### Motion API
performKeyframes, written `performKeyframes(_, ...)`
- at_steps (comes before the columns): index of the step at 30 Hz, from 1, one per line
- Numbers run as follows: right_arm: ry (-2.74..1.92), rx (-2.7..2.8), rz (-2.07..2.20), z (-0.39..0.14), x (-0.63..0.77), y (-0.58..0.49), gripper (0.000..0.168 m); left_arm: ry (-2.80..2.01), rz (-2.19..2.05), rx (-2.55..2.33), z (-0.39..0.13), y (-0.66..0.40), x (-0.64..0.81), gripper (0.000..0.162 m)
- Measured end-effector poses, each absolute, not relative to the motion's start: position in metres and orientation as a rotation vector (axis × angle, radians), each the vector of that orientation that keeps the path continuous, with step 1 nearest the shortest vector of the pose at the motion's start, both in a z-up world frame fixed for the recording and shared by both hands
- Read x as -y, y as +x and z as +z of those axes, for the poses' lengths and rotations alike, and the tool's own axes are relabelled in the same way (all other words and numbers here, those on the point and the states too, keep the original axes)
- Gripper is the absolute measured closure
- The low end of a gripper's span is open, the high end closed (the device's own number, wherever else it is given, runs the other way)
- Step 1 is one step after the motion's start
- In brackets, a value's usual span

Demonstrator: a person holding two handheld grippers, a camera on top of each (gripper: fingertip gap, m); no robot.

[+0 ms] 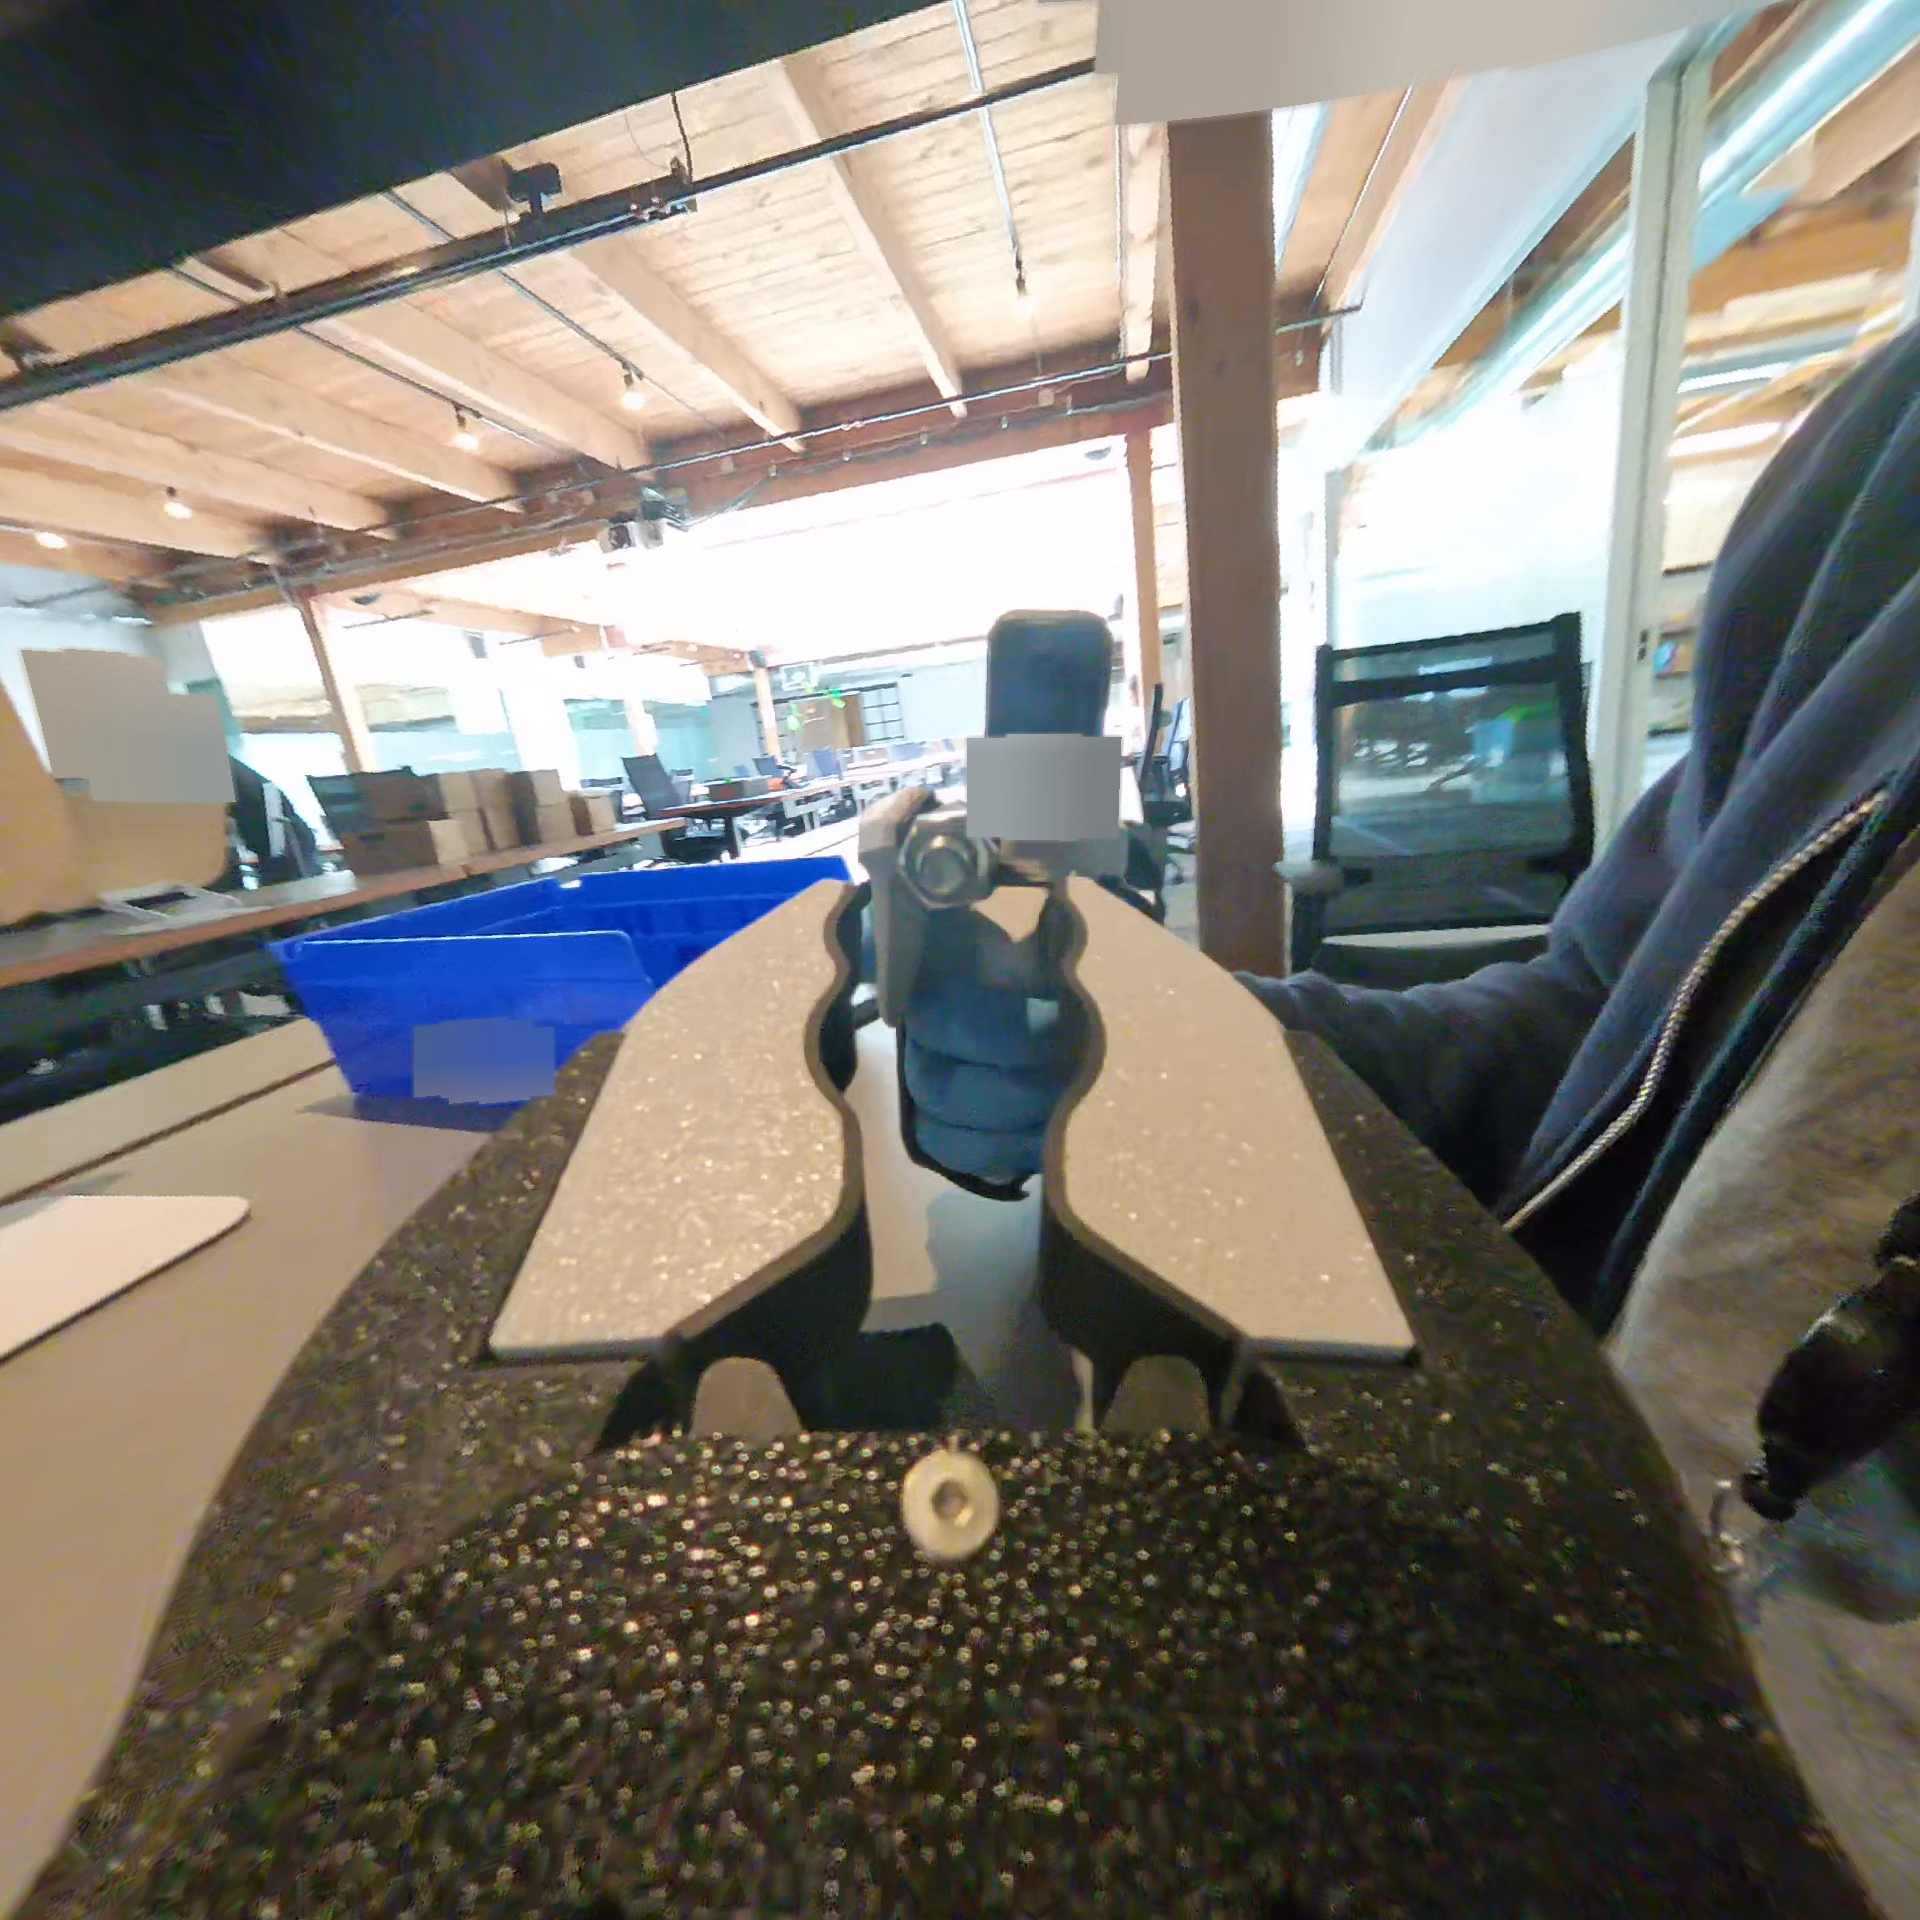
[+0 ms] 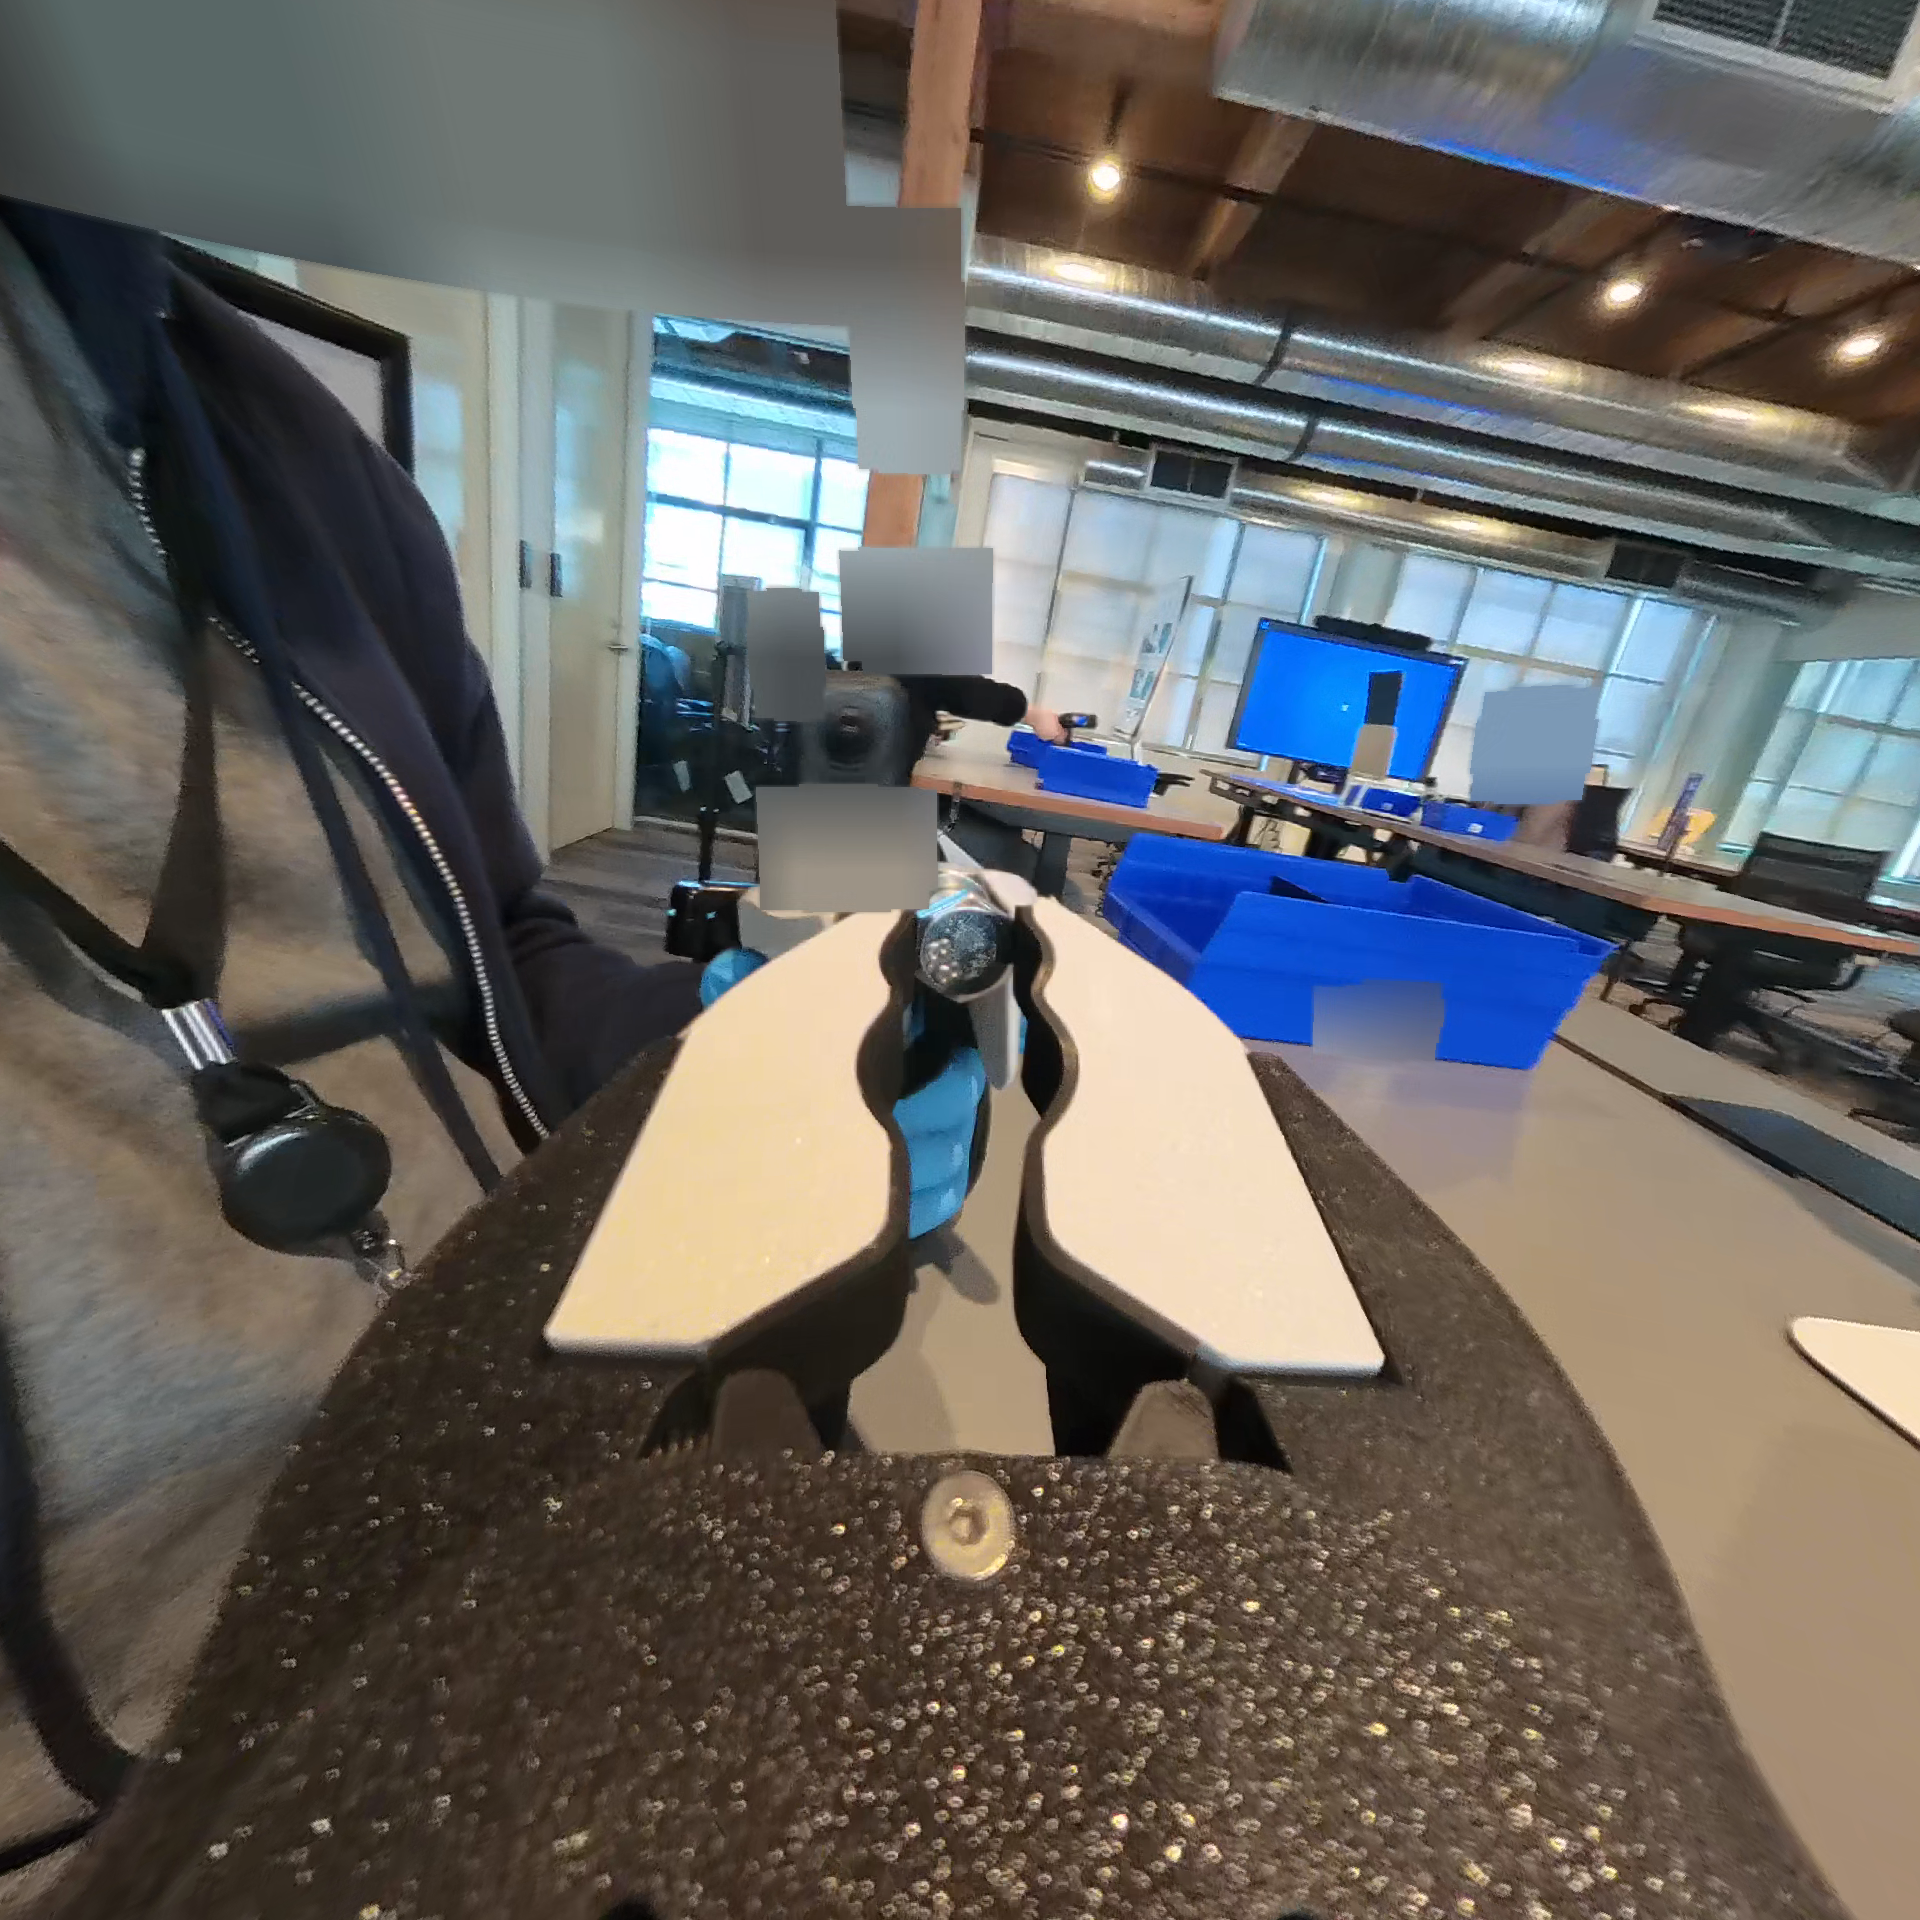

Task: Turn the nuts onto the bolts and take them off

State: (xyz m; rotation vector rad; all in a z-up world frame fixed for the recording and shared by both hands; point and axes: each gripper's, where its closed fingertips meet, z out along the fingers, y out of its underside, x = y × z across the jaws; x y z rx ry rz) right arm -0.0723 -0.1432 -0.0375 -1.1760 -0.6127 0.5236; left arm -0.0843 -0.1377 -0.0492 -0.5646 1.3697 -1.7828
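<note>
Left gripper [image 1: 951, 904] sits nearest the lens, its fingers narrowed about the shank of a bolt [image 2: 956, 951], whose round head faces the right wrist camera. Right gripper [image 2: 956, 961] meets it head-on above the grey counter [image 1: 208, 1340], its fingers closed on the nut [image 1: 940, 857] threaded on the bolt's end; whether it bears on nut alone or bolt too, cannot tell. Blue-gloved hands [image 2: 940, 1143] hold both tools, and a blue bin [image 2: 1351, 956] stands on the counter well behind
</note>
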Motion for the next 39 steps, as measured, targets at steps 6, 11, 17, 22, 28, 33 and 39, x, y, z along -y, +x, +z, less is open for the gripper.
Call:
performKeyframes(6, -1.2, 0.641, 0.505, -0.043, 0.139, -0.08, 0.151, -0.627, -1.917, -1.349, -0.046, -0.085, 0.134, 0.127)
performKeyframes(11, -1.196, 0.654, 0.442, -0.043, 0.138, -0.081, 0.151, -0.642, -1.938, -1.373, -0.048, -0.084, 0.137, 0.129)
performKeyframes(17, -1.214, 0.696, 0.336, -0.05, 0.133, -0.086, 0.151, -0.672, -1.968, -1.396, -0.05, -0.083, 0.137, 0.139)
performKeyframes(22, -1.219, 0.705, 0.332, -0.052, 0.133, -0.088, 0.151, -0.609, -1.866, -1.399, -0.05, -0.085, 0.136, 0.145)
performKeyframes(28, -1.21, 0.676, 0.379, -0.049, 0.133, -0.087, 0.151, -0.274, -1.209, -1.258, -0.042, -0.086, 0.137, 0.144)
performKeyframes(33, -1.2, 0.676, 0.369, -0.048, 0.135, -0.086, 0.151, -0.353, -1.399, -1.202, -0.034, -0.089, 0.129, 0.135)
performKeyframes(39, -1.191, 0.663, 0.372, -0.046, 0.136, -0.084, 0.151, -0.482, -1.763, -1.257, -0.036, -0.09, 0.129, 0.131)
